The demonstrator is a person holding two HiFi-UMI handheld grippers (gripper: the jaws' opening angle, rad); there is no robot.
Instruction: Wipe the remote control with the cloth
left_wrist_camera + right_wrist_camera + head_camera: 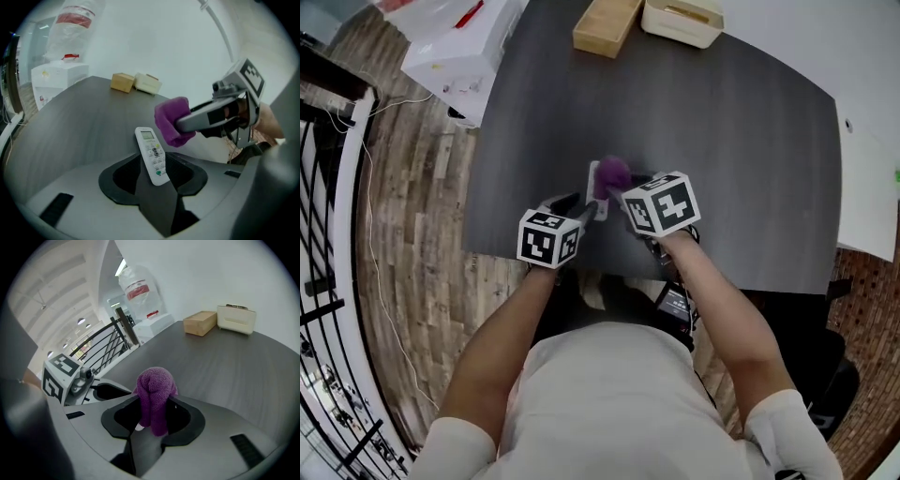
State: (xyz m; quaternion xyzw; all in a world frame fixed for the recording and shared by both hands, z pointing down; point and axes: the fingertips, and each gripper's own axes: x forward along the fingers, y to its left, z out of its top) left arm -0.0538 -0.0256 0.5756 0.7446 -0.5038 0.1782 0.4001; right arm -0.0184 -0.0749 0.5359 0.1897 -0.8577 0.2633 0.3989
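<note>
Left gripper [157, 165]: jaws closed on remote [151, 149], gripped by lower end, screen end tilted up. Right gripper [153, 404]: jaws pinch bunched purple cloth [152, 379]. Cloth just right of remote's top, contact unclear. Both above table [722, 141], near edge. Box [606, 25] at far edge.

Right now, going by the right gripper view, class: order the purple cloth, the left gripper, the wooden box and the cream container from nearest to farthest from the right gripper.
1. purple cloth: held between the jaws themselves.
2. left gripper: close alongside, to the left.
3. wooden box and cream container: far across, side by side; too close to call.
</note>
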